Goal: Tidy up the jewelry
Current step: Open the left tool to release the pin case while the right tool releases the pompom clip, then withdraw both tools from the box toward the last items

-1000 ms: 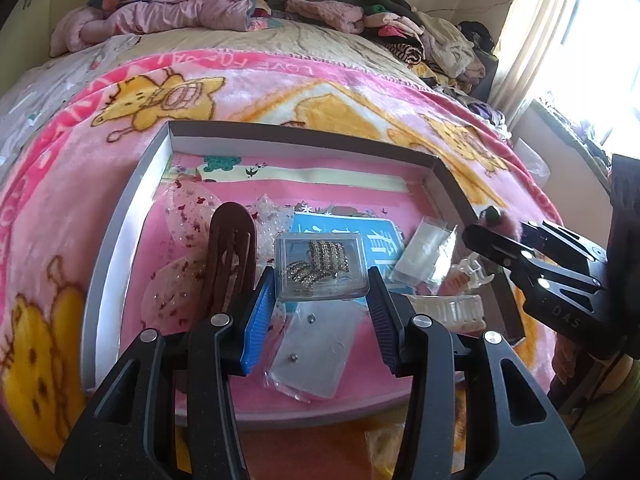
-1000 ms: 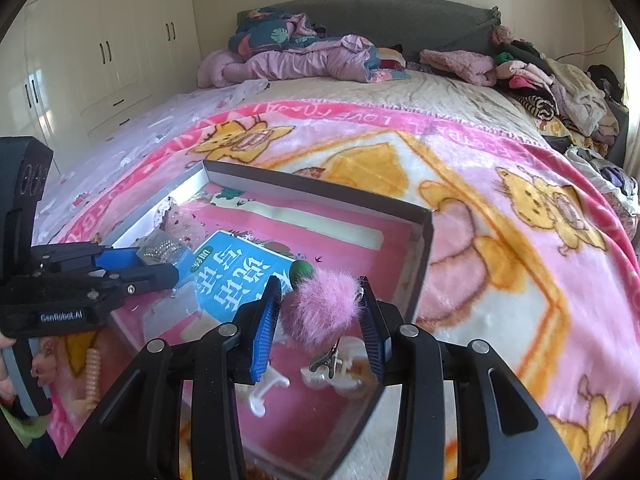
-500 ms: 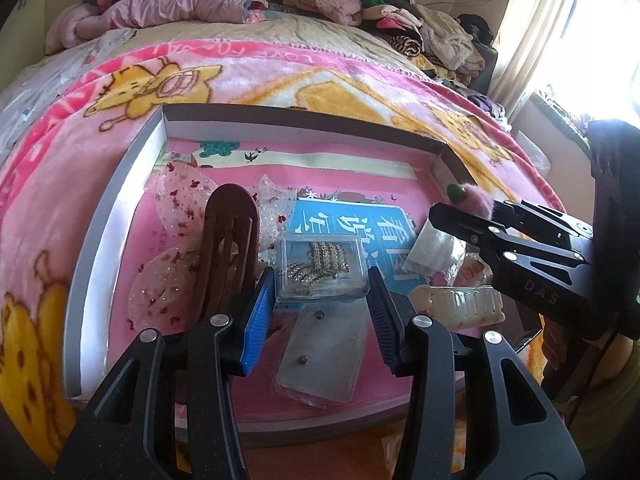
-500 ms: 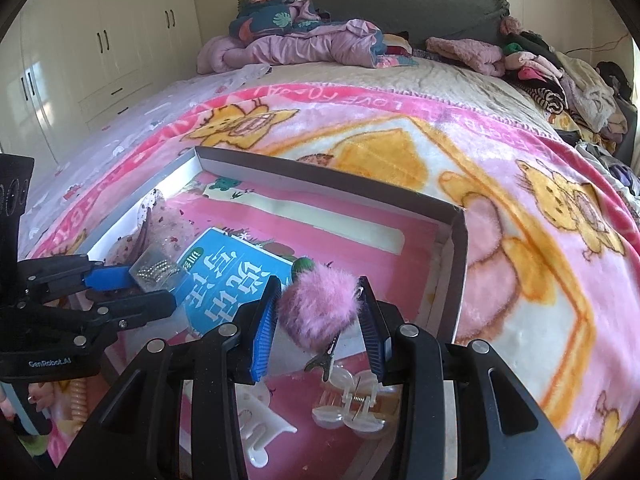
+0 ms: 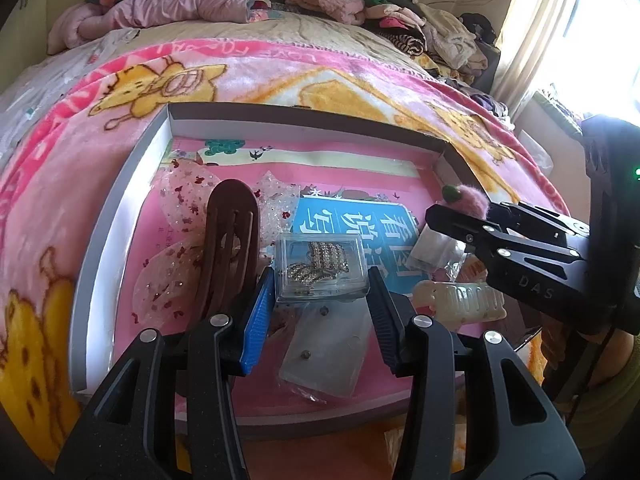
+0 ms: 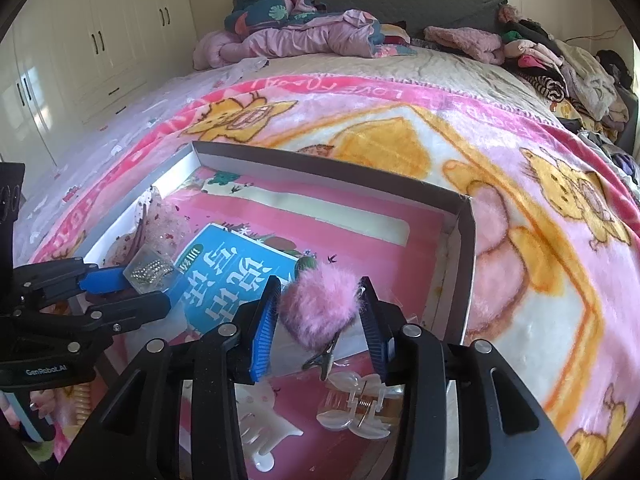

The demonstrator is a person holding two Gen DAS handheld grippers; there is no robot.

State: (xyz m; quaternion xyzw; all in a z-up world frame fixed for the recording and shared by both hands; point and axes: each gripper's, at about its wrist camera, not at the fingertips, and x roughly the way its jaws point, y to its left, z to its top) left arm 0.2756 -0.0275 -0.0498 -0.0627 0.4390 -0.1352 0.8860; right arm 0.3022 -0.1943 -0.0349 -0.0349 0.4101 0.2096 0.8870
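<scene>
A shallow grey tray lies on the pink cartoon blanket and holds the jewelry and hair pieces. My left gripper is shut on a small clear box of rhinestone jewelry, held just above the tray floor; the right wrist view shows the same box at the left. My right gripper has a pink pom-pom hair clip between its pads, which still touch the fur while the jaws are opening. The clip's metal end hangs over a clear claw clip. The pom-pom also shows in the left wrist view.
In the tray lie a brown hair clip, a blue booklet, sequinned mesh pieces, a small bag with studs, a cream claw clip and a white claw clip. Clothes are piled at the bed's head.
My right gripper has carried the pom-pom clip further in over the tray's right part and a little lower. The left gripper has kept the clear box in place.
</scene>
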